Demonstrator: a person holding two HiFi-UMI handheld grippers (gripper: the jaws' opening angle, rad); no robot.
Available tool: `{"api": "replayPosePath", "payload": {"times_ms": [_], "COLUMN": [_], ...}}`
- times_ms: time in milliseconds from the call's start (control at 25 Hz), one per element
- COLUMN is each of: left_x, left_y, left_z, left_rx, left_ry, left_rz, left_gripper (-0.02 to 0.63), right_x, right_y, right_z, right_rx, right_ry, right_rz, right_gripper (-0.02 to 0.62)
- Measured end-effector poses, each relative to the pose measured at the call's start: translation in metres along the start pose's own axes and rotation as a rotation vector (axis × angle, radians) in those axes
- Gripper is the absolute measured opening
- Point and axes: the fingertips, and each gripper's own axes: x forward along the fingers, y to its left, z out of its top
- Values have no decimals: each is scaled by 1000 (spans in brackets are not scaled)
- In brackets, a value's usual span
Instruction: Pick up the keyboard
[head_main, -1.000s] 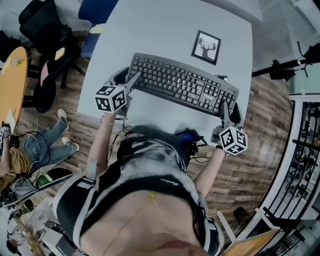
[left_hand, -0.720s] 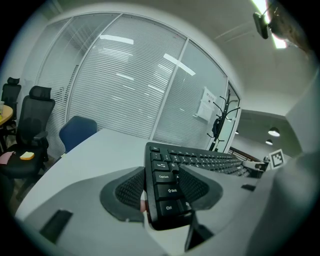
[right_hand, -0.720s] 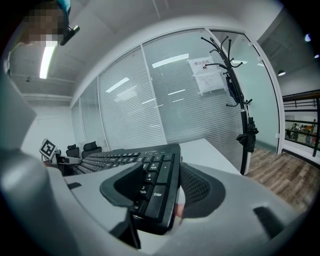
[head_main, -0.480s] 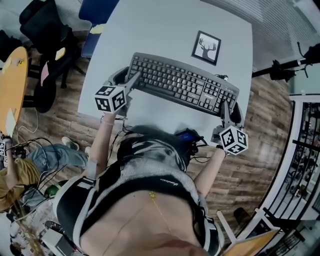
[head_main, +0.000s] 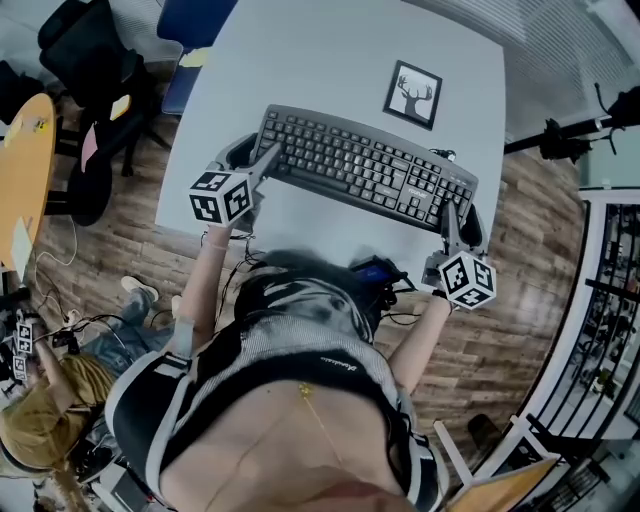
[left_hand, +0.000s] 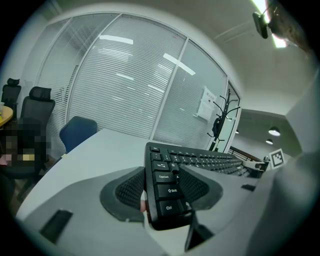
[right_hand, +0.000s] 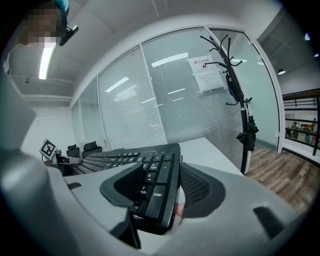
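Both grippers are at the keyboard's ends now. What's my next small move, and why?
Probably lift both ends together, evenly. The left gripper and right gripper each have jaws closed on one end of the keyboard, which seems low over the table; lifting unevenly could twist it loose.

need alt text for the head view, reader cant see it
Seen from above, a person grips a black keyboard by its two ends, the left gripper at its left end and the right gripper at its right, over a pale grey table. A small framed deer picture sits beyond the keyboard.
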Motion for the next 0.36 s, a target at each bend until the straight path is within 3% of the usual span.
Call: {"api": "replayPosePath", "payload": {"times_ms": [360], "left_x": [4], "left_y": [-1], "left_z": [-1], "left_rx": [-2], "left_ry": [3], "left_rz": [-1], "left_gripper": [208], "right_x": [2], "right_y": [-4], "right_z": [-1], "right_rx": [-1], "right_ry": [4], "right_rz": [-3], "right_gripper": [229]}}
